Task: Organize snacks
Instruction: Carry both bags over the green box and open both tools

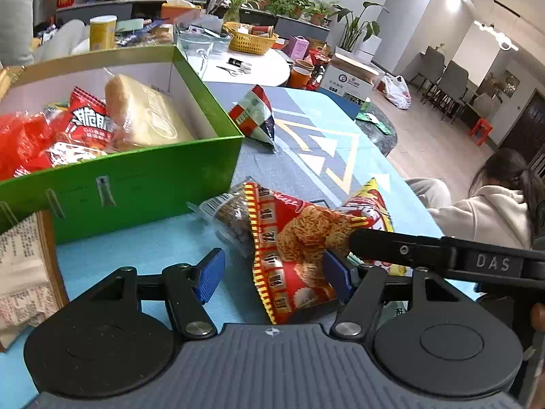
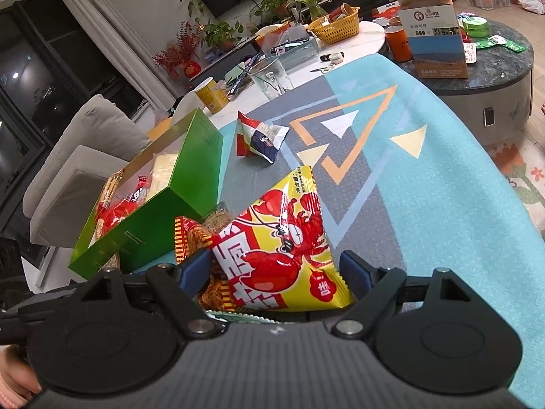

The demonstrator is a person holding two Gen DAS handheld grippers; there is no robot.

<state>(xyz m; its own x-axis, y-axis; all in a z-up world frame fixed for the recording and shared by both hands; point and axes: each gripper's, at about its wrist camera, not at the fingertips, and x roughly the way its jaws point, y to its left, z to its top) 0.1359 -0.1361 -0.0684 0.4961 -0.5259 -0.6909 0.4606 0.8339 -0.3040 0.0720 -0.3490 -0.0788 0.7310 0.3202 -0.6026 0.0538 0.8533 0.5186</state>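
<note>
Two snack packets lie between open jaws, just short of the green box.

Left wrist view: the left gripper (image 1: 272,272) stands open, the red noodle packet (image 1: 296,252) against its right pad only; close squarely on the packet body, not its crimped edge. The green box (image 1: 136,184) sits ahead-left. Right wrist view: the right gripper (image 2: 276,272) straddles the yellow lobster packet (image 2: 282,255), seemingly without pressing it, and shows a third packet (image 2: 259,136) further ahead.
</note>
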